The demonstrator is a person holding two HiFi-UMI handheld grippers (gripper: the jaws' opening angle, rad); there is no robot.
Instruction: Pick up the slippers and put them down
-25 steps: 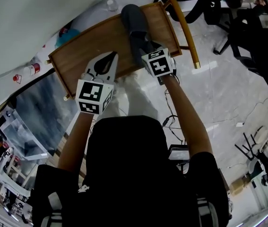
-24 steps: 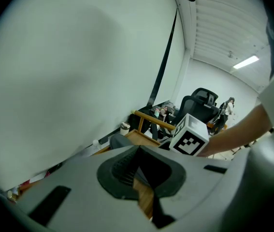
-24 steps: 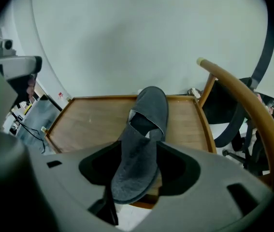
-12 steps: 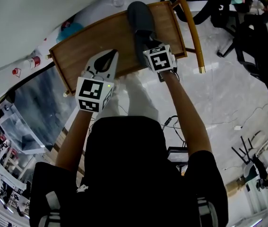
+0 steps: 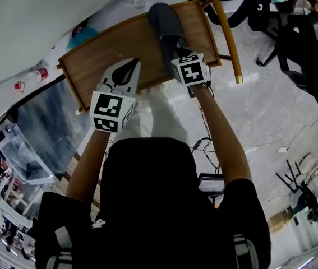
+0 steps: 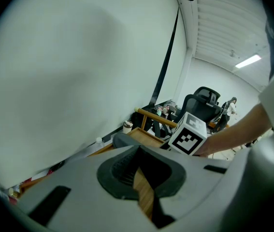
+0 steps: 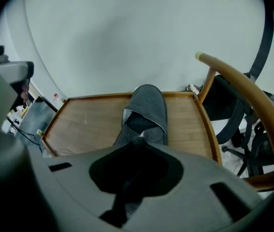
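One slipper (image 5: pixel 165 22) in view: dark grey fabric, closed rounded toe, open back, with a paler grey trim round the foot opening and a darker inside. It lay lengthwise on the right part of the wooden table (image 5: pixel 94 58), toe towards the far rim by the white wall and heel towards the person. Whether the heel end was off the wood, I couldn't tell. The right tongs (image 7: pixel 136 144) had just been closing. They sat clamped on the slipper's heel end, grey fabric showing in the slit between the jaws in the right gripper view. The head view put them (image 5: pixel 173 54) at the near right edge of the table, pitched steeply down, with the marker cube (image 5: pixel 190 69) on top. The left tongs (image 6: pixel 137 152) were together at the tips with nothing between them. Only bare wood showed through the gap behind the tips. They hung over the near middle of the table (image 5: pixel 130 67), well apart from the slipper. The table had a raised rim all round. A curved wooden rail (image 5: pixel 224 29) ran just beside its right side, over a pale marbled floor (image 5: pixel 276 111).
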